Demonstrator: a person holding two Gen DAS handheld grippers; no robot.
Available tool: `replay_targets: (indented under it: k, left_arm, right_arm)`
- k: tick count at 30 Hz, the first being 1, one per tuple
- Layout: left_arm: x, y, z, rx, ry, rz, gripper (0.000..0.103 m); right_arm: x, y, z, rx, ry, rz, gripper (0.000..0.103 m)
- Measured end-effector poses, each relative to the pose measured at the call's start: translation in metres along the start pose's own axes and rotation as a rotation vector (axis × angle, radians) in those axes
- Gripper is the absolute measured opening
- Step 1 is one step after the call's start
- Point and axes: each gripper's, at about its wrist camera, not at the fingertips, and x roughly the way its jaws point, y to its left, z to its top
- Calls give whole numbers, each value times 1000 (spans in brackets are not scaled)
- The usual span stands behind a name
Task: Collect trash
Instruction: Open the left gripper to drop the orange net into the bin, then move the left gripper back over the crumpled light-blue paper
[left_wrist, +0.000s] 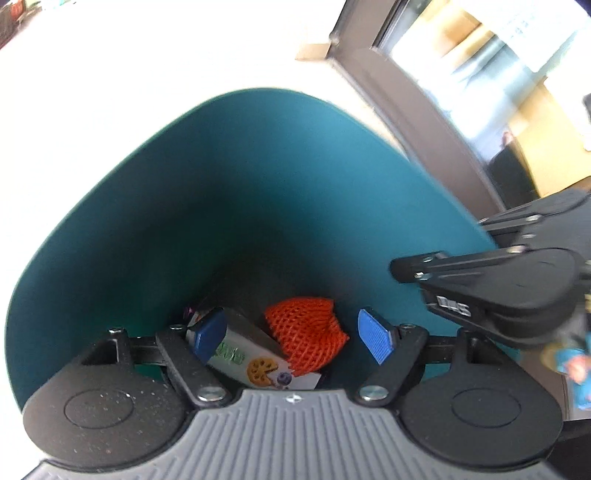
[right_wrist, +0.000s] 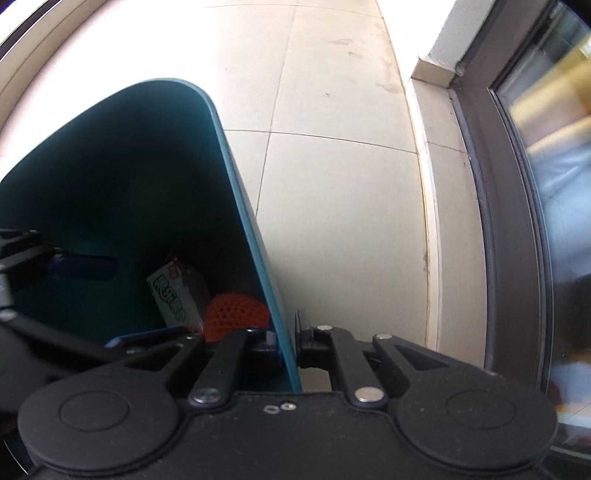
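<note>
The carton (right_wrist: 176, 295) in the bin (right_wrist: 110, 177) carries green lettering, too blurred to read; no other text is legible.

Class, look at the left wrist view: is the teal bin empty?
No. An orange net and a carton lie at the bottom of the bin.

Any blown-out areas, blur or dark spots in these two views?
Left wrist view: floor beyond the teal bin is blown out white, and the doorway at right is smeared. Right wrist view: glare washes the upper-left floor, the glass door is blurred, and the bin interior is dark, though the orange net stays readable.
</note>
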Motion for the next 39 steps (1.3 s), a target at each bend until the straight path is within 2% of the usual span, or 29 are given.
replay_targets:
  k: [5,10,16,20,26,31,32,34,39]
  left_arm:
    - [-28,-4,-7,29,-53,-15,78]
    - [-67,19,-21,4,-108,-11,78]
    - [-118,51,-46,-62,-176,72,78]
    - [-137,79,-61,-114,-187,132,78]
    - [-137,129,-84,-202,-132,201,78]
    - [-110,171,-106,-262,-61,257,78]
    - [-104,178,-113,-276,-45,267,78]
    - [-88,190,-123,-316,-13,277,78]
    - [-51,233,-167,-382,87,342,78]
  right_arm:
    - [3,-4,2,25,-12,-24,7]
    - [9,-1,-4,84,-17,-44,10]
    - [21,-13,-2,93,-35,-47,12]
    - [21,-10,-1,85,-42,-49,13]
    - [28,-16,4,118,-27,-49,14]
    - [35,-21,10,120,-23,-50,15]
    - [19,-4,0,115,-23,-54,15]
    - [15,1,-4,107,-23,-57,15]
    - [15,5,-5,87,-25,-65,15]
